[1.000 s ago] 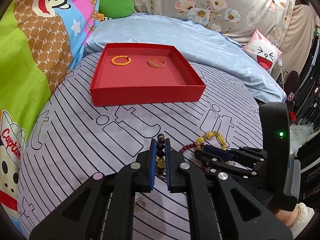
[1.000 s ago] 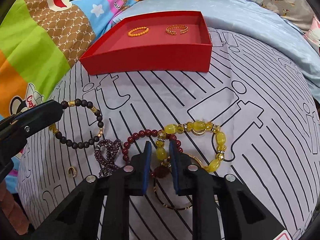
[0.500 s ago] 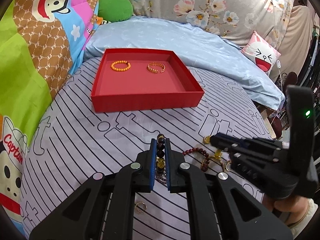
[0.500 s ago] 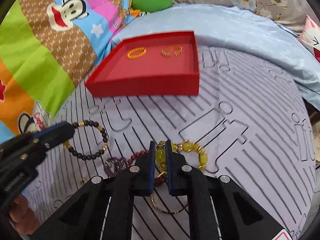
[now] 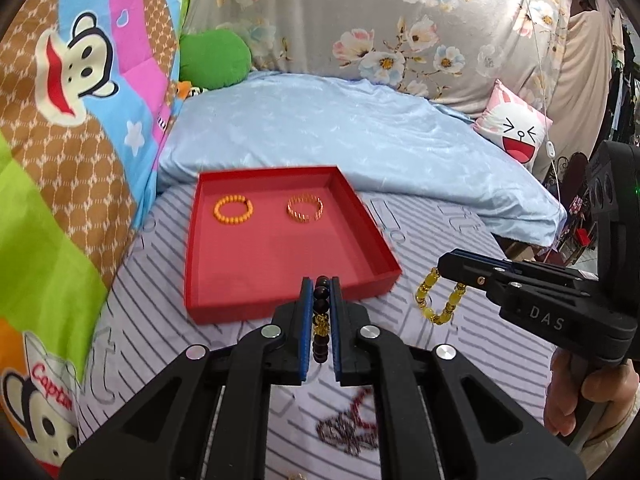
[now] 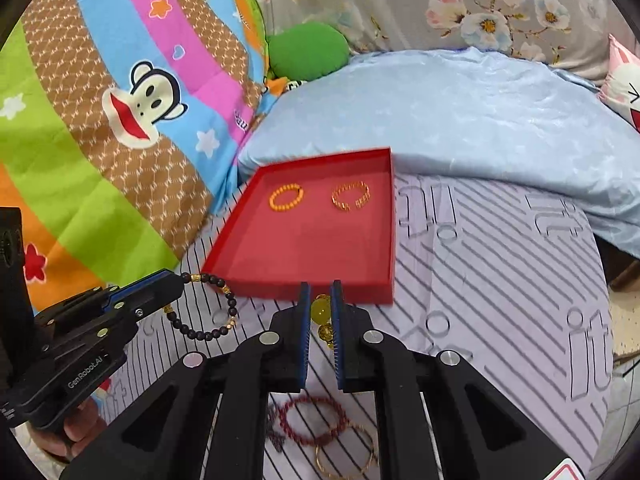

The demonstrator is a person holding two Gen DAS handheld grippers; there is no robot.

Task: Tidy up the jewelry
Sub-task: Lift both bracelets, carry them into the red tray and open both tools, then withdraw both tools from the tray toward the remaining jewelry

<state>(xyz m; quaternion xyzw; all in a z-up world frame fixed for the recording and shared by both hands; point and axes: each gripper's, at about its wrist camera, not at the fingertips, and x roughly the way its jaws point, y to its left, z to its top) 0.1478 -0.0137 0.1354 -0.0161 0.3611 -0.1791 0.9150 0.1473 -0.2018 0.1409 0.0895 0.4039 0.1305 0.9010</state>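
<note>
- far left, a cartoon monkey quilt lies along the bed, a green plush behind it.
- the left gripper is clenched on a dark bead bracelet; seen from the right wrist, the loop hangs in the air from its tips, just in front of the tray's near left corner.
- the red tray sits on the striped sheet, holding an orange bead bracelet on the left and a gold chain bracelet beside it, apart.
- the right gripper grasps a yellow bead bracelet, which dangles off the sheet near the tray's right corner.
- under it, a dark red bead bracelet and a thin gold bangle lie overlapping on the sheet.
- a pale blue duvet lies behind the tray.
</note>
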